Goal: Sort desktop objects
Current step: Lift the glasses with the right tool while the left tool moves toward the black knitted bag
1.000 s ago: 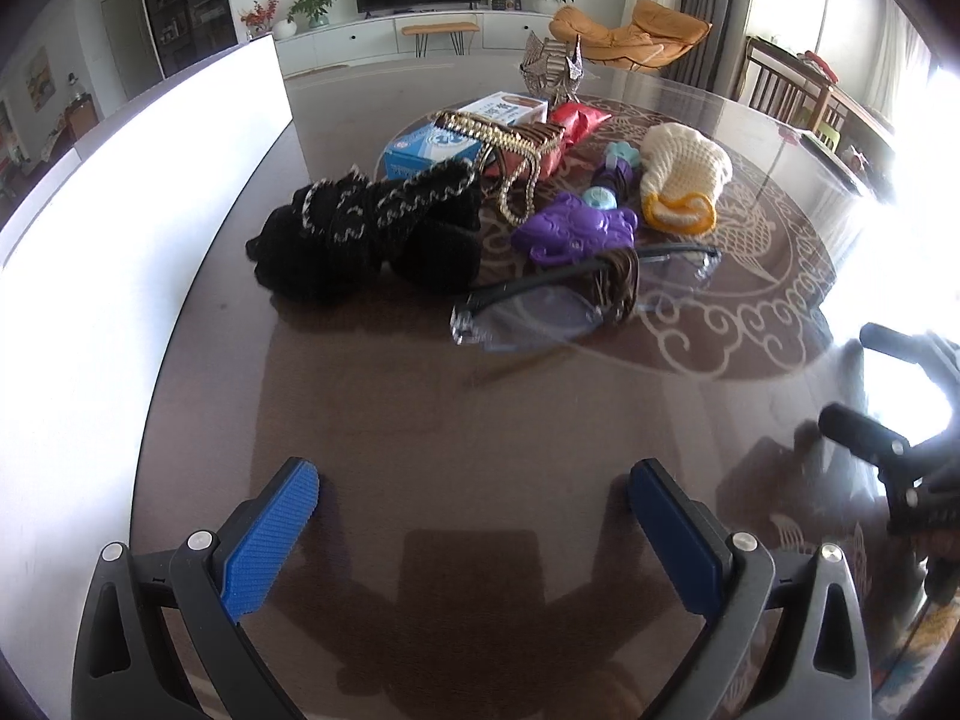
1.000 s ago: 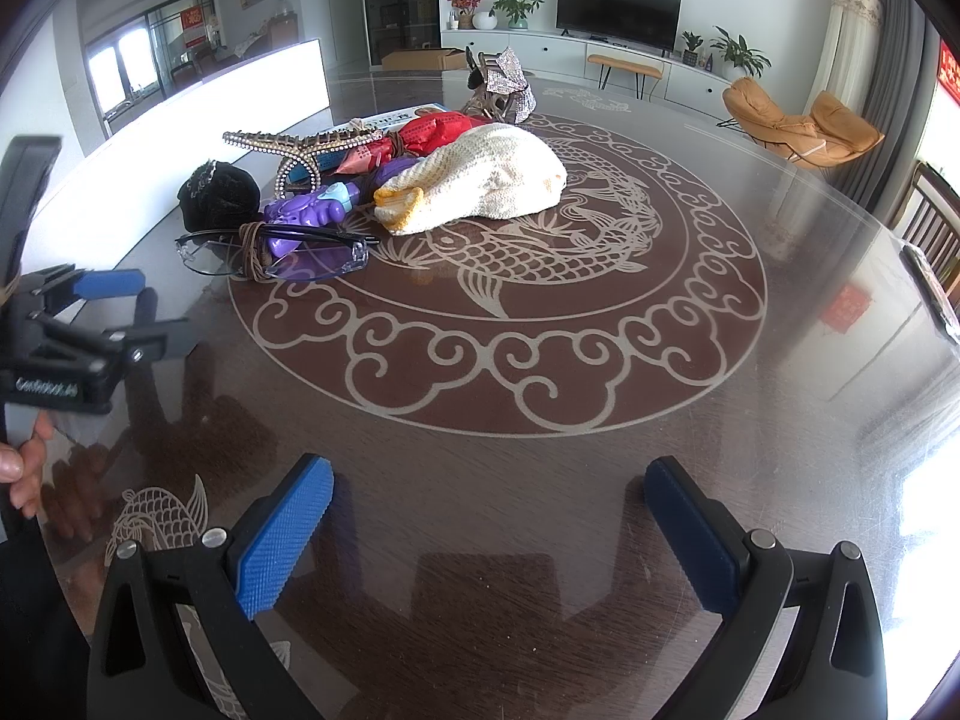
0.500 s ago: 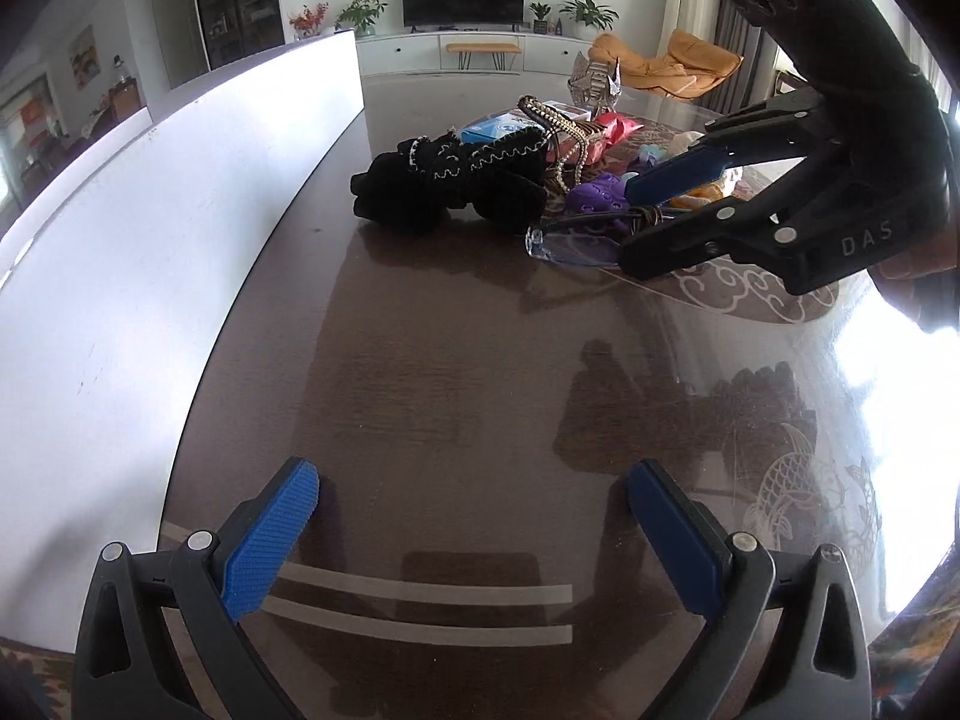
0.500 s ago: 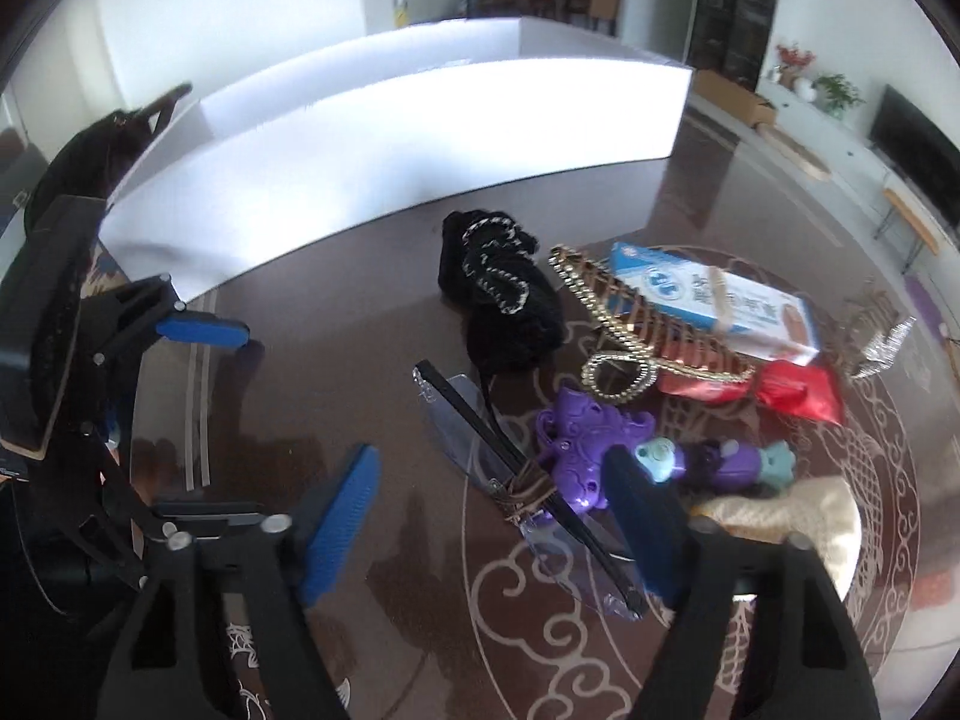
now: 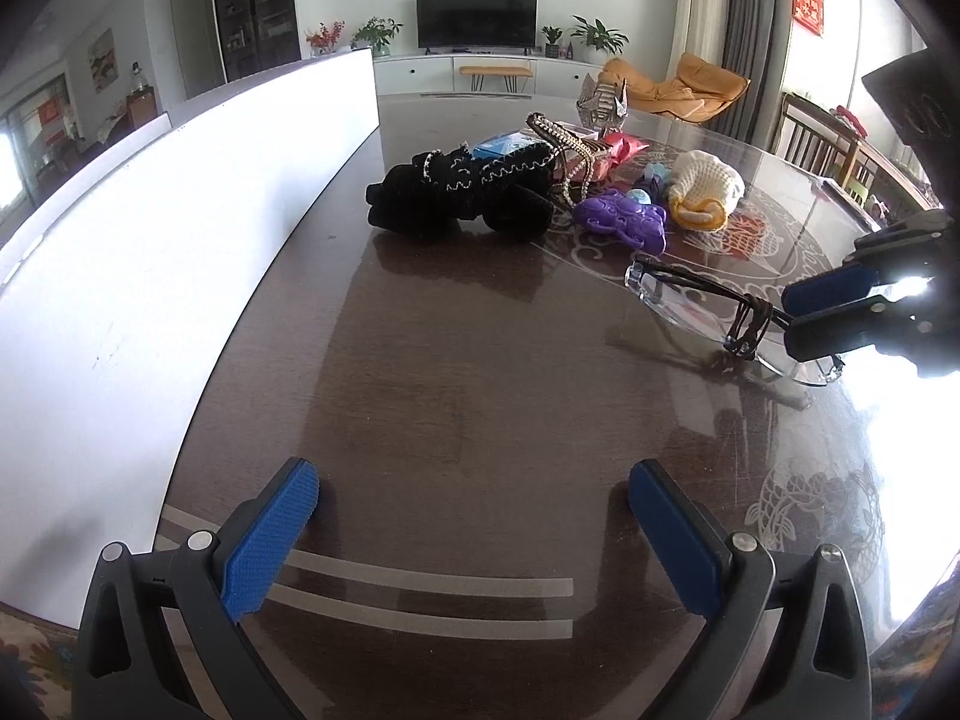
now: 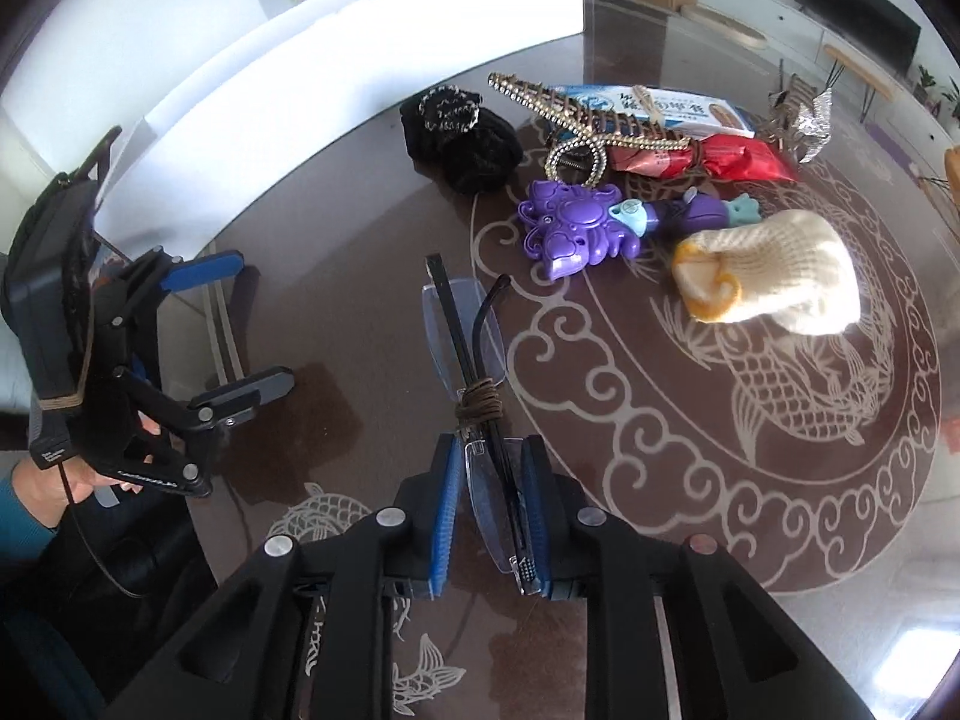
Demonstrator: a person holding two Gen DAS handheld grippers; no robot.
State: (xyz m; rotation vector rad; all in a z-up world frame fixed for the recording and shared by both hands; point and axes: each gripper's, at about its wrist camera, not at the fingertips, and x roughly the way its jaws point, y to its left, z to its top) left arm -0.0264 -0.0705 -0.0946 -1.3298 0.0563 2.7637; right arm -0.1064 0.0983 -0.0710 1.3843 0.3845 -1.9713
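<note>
Left wrist camera looks low and forward across the dark table (image 5: 456, 360) toward the far television, the cluttered pile at mid-distance. Right wrist camera tilts steeply down, close over the folded glasses (image 6: 474, 372). Both views share the glasses (image 5: 720, 312), the purple toy (image 5: 624, 219) (image 6: 570, 234), and each other's gripper.
</note>
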